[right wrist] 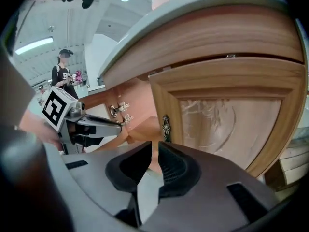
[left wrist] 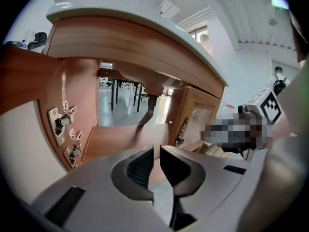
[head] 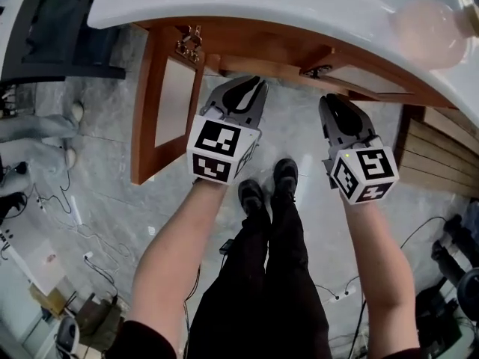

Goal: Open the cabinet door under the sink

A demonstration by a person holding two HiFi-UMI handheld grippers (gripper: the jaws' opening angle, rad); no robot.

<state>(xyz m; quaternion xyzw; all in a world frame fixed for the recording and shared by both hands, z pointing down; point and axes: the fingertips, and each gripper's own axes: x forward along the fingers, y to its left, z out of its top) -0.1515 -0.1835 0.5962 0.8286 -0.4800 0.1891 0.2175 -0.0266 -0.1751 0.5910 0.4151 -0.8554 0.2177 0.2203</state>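
Closest to me are my bare forearms (head: pixel 176 253) and my legs (head: pixel 277 275) in black trousers, with my shoes (head: pixel 285 175) planted on the grey marbled floor (head: pixel 112 185). I hold both tools out just below the edge of the white counter (head: pixel 262 6), each tilted downward and pointing toward the wooden cabinet (left wrist: pixel 130 47) under it.

On my left gripper (head: pixel 253 83) the fingers stand a narrow slit apart with nothing between them; through the slit I see only the cabinet's bare wooden bottom. The right gripper (head: pixel 334 100) is the same, with a small gap between the ribbed pads (right wrist: pixel 171 166) and nothing held or touched.

The left door (head: pixel 166 103) stands swung wide open, sticking out from the cabinet toward me with its pale inner panel showing. Two metal hinges (left wrist: pixel 62 122) sit on its inner face, just left of my left gripper. Daylight and chair legs show through the open back of the cabinet.

The right door (right wrist: pixel 227 124) fills most of what my right gripper looks at. It has a wooden frame round a patterned panel, and a small ornate handle (right wrist: pixel 166 127) on its left edge, a little above and beyond my fingertips. Whether that door is fully shut I cannot tell.
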